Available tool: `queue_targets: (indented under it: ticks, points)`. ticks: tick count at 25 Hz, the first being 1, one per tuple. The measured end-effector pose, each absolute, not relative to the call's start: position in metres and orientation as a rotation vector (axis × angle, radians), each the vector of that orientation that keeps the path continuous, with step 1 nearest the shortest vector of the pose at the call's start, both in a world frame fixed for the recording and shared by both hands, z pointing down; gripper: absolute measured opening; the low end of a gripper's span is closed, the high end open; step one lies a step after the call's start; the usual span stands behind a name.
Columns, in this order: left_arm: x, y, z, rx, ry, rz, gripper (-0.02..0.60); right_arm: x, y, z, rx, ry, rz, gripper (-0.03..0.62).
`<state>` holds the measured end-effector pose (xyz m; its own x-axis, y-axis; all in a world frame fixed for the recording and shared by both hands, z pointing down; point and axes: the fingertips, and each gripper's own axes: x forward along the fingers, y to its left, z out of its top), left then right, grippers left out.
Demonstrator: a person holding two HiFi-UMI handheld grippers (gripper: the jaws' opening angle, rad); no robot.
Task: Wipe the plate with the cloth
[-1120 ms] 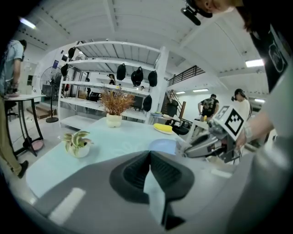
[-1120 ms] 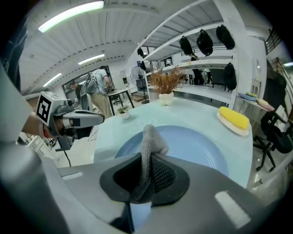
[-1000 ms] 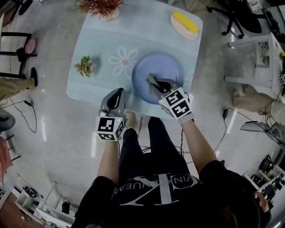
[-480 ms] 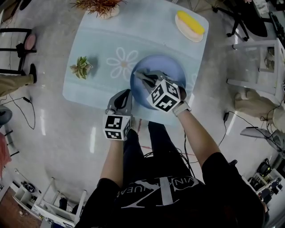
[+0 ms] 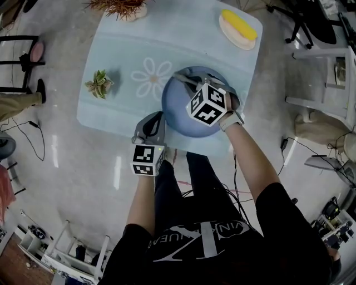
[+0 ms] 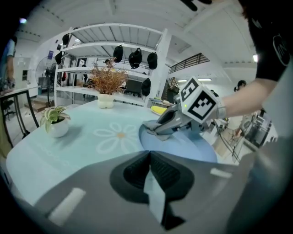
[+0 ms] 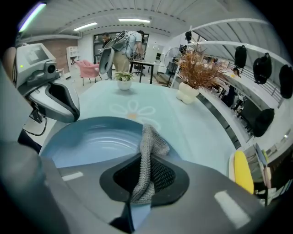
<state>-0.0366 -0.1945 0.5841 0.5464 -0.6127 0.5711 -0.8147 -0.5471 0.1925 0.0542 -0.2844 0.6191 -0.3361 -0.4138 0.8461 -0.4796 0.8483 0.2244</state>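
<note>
A round blue plate (image 5: 179, 113) sits on the near right part of the light blue table (image 5: 119, 50). My right gripper (image 5: 182, 78) reaches across the plate to its far left rim and is shut on a grey knitted cloth (image 5: 187, 78). In the right gripper view the cloth (image 7: 149, 145) hangs from between the jaws onto the plate's rim (image 7: 98, 137). My left gripper (image 5: 154, 118) is shut with nothing in it. It hovers at the table's near edge, just left of the plate. The left gripper view shows the plate (image 6: 185, 145) and the right gripper (image 6: 153, 128) ahead.
A small potted plant (image 5: 100, 83) stands at the table's left. A dried plant in a white pot (image 5: 121, 8) stands at the far edge, and a yellow object on a cream dish (image 5: 239, 28) at the far right corner. White furniture (image 5: 320, 61) is to the right.
My right gripper has swept the cloth from the plate's near side up to its far left rim. The left gripper has stayed near the table's near edge.
</note>
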Motion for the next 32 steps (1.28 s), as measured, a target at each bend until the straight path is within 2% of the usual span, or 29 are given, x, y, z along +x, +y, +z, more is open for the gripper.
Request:
queue_targets:
  ticks: [10,17,23,32]
  points:
    - [-0.034,-0.192,0.582,2.345,-1.164,0.645,0.0,0.128,-0.268,0.619,0.845,-1.799,0.154,0.044]
    - [-0.036,-0.191,0.584,2.32,-1.162,0.627,0.0,0.154,-0.221,0.622,0.872,-1.765,0.287,0.043]
    - [-0.035,-0.191,0.583,2.3,-1.157,0.606,0.0,0.138,-0.179,0.622,0.834,-1.803,0.422,0.041]
    - [-0.036,-0.191,0.583,2.292,-1.144,0.566,0.0,0.072,-0.148,0.621,0.7,-1.906,0.513,0.043]
